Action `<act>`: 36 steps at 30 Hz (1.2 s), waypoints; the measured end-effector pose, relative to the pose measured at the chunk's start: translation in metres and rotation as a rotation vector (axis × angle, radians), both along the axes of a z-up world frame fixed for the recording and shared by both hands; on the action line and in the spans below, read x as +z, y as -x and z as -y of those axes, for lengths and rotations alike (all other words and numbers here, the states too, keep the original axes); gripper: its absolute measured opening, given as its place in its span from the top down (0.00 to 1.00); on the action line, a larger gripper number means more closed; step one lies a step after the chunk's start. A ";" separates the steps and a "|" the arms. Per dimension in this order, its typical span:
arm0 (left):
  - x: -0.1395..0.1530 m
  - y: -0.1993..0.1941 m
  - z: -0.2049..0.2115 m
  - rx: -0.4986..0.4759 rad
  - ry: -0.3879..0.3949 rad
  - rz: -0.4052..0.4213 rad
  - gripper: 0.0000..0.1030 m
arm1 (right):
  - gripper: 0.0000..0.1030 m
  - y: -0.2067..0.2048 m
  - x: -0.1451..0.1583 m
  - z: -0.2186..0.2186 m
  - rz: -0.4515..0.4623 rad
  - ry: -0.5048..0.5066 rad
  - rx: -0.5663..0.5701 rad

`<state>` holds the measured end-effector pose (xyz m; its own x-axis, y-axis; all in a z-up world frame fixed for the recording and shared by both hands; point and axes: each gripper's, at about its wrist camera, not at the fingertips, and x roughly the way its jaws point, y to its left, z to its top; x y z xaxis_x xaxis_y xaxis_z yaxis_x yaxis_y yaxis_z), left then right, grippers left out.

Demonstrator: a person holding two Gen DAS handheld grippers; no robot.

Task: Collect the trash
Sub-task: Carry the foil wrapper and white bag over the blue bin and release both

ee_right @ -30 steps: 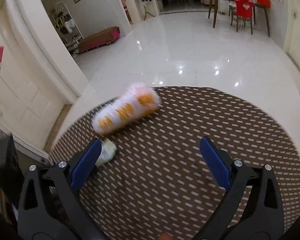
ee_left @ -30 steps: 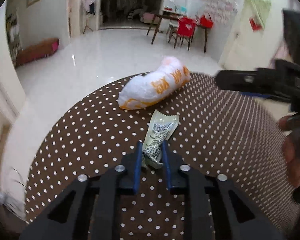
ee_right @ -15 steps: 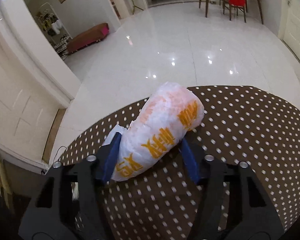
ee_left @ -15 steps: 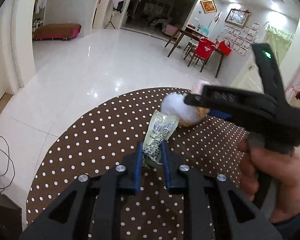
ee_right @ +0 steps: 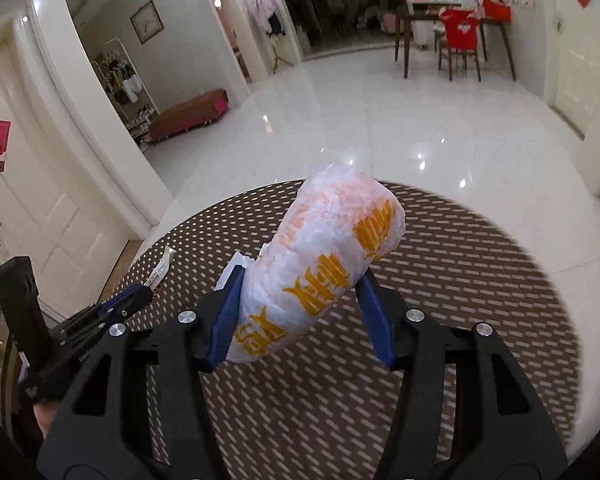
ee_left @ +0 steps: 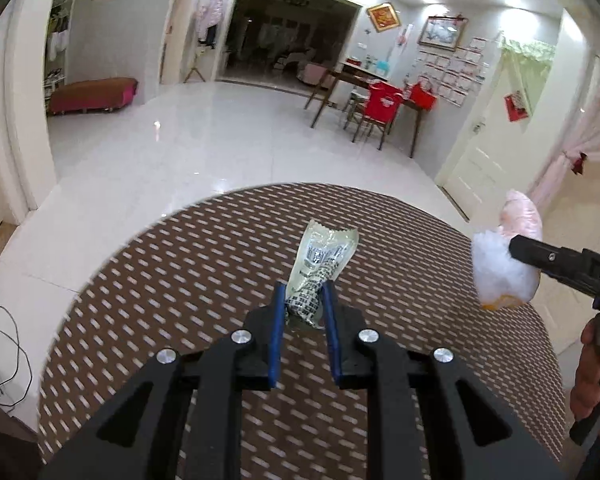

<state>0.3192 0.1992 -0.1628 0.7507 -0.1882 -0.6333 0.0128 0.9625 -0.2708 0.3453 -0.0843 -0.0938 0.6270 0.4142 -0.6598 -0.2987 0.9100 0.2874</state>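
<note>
Trash is in both tools at this moment, and neither piece lies on the table; nearest in the left wrist view, the left gripper is clenched on the twisted end of a crumpled snack wrapper, whose flat torn end fans out ahead of the blue pads, a pinch at the narrowest part that judging by the shape gives thin jaws the surest bite on flimsy film; in the right wrist view the right gripper grasps a rolled white plastic bag with orange print around its lower half, jaws standing half wide because the bundle is bulky and soft, and they have just been closing onto it with the bag between them; the bag juts up and forward, clear of the cloth, so it looks lifted rather than resting; each tool shows in the other's view, the right one at the far right edge with a hand on its handle, the left one low at the left; below both spreads the round table in its brown cloth with white dots, bare where it can be seen; beyond it the glossy white floor, a low red bench, and farthest off a dining table with red-covered chairs; no bin is visible, so where the pieces should go cannot be told.
</note>
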 end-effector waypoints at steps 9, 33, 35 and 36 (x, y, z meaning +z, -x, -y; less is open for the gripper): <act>0.030 0.037 0.114 -0.143 -0.046 0.048 0.83 | 0.46 0.053 0.009 0.107 0.058 -0.012 -0.088; 0.020 0.098 0.408 -0.518 0.014 0.007 0.83 | 0.46 0.173 -0.024 0.380 0.026 -0.032 -0.513; 0.005 0.098 0.423 -0.543 0.013 -0.025 0.83 | 0.45 0.173 -0.039 0.392 -0.011 -0.032 -0.534; -0.003 0.096 0.434 -0.556 0.009 -0.049 0.83 | 0.45 0.173 -0.049 0.399 -0.033 -0.035 -0.544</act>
